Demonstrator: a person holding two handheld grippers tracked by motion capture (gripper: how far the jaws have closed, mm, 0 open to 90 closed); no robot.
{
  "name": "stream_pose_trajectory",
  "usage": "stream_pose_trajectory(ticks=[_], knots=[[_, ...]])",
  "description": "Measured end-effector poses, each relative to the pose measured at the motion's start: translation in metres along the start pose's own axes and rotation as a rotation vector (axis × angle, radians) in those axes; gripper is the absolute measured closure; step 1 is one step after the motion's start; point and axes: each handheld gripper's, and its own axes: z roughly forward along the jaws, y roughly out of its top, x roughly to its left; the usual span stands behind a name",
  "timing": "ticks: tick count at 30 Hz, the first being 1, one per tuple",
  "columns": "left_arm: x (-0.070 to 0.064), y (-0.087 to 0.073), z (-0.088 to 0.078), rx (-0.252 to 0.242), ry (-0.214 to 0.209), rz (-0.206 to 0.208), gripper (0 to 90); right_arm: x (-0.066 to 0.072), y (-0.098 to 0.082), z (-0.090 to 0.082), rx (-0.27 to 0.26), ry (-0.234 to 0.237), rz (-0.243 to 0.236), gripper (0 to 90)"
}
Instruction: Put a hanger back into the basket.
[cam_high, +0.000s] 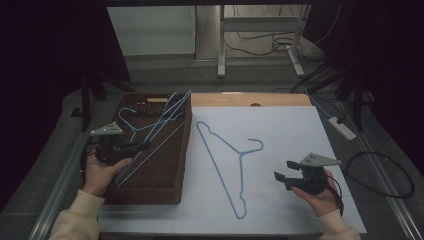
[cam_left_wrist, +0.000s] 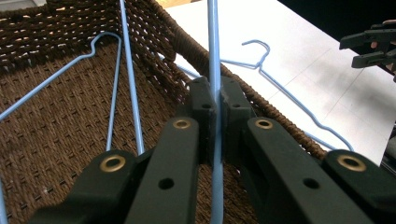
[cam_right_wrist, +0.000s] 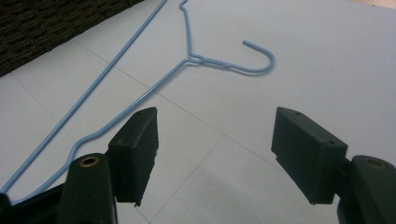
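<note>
A brown woven basket (cam_high: 145, 196) stands at the table's left with blue wire hangers leaning in it. My left gripper (cam_high: 146, 145) reaches over its left rim and is shut on one hanger's thin wire (cam_left_wrist: 215, 56), which runs up between the closed pads (cam_left_wrist: 203, 109). A second hanger (cam_left_wrist: 112, 56) rests against the basket's floor and wall. Another blue hanger (cam_high: 240, 155) lies flat on the white sheet (cam_high: 290, 130), its hook pointing right. My right gripper (cam_high: 281, 170) hovers right of it, open, with nothing between its jaws (cam_right_wrist: 215, 154); that hanger's hook (cam_right_wrist: 257, 58) lies just ahead.
A strip of bare wood (cam_high: 250, 100) shows behind the white sheet. A white power strip (cam_high: 342, 127) and a looped black cable (cam_high: 380, 175) lie off the table's right side. A metal stand (cam_high: 260, 30) rises behind the table.
</note>
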Motion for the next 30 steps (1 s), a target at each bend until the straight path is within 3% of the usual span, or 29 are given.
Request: stream_pose_trajectory(ticks=[6,18,30], knots=[[-0.001,-0.001,-0.005,-0.002,0.011,0.004,86.5,0.000,0.000,0.000,-0.001,-0.001,0.000,32.5],[0.013,-0.010,-0.017,0.006,0.025,-0.026,86.6,0.000,0.000,0.000,-0.001,-0.001,-0.002,32.5],[0.020,-0.015,-0.009,0.077,0.016,-0.040,86.6,0.001,0.000,0.002,0.005,-0.002,-0.008,32.5]])
